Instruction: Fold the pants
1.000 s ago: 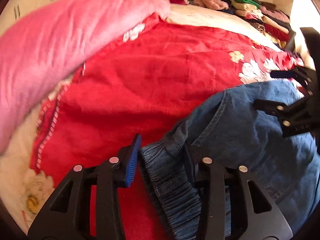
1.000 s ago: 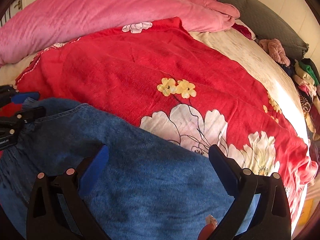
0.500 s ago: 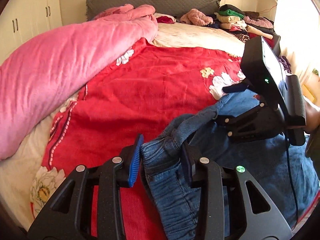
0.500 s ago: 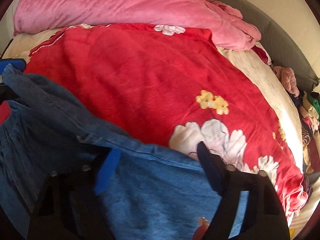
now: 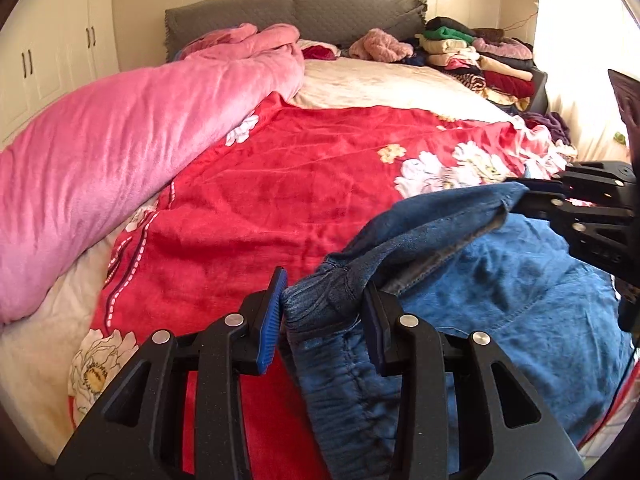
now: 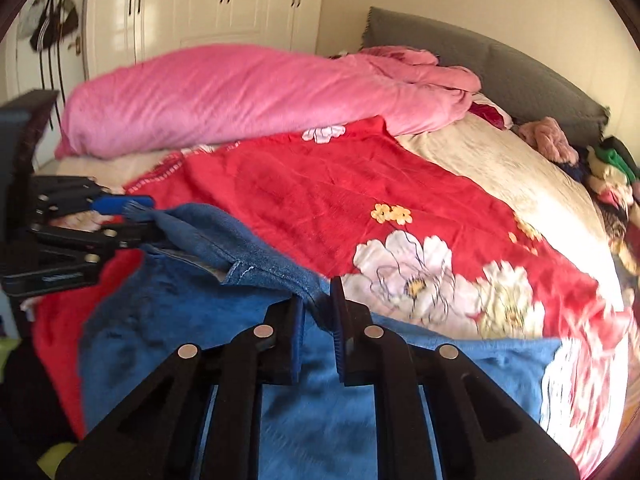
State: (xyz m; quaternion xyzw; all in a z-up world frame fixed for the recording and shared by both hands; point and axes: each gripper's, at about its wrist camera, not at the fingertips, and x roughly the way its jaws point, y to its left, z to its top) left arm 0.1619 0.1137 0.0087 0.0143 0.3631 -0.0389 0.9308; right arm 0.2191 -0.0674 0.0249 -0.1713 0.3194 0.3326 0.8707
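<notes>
Over the red blanket [image 5: 288, 184], both tongs, left [image 5: 324, 316] and right [image 6: 318, 322], pinch the pants [image 5: 520, 300] waistband stretched between them.

bright daylight in both views, source at far right of left wrist view, where window area [image 5: 580, 60] blows out white. warm cast on walls. glare streaks on wardrobe doors [image 6: 224, 4]. soft shadow under lifted pants [image 5: 520, 280]. heavy fisheye bending, dark vignette at corners. right wrist view motion-blurred, worst at lower right on red blanket [image 6: 580, 360].
</notes>
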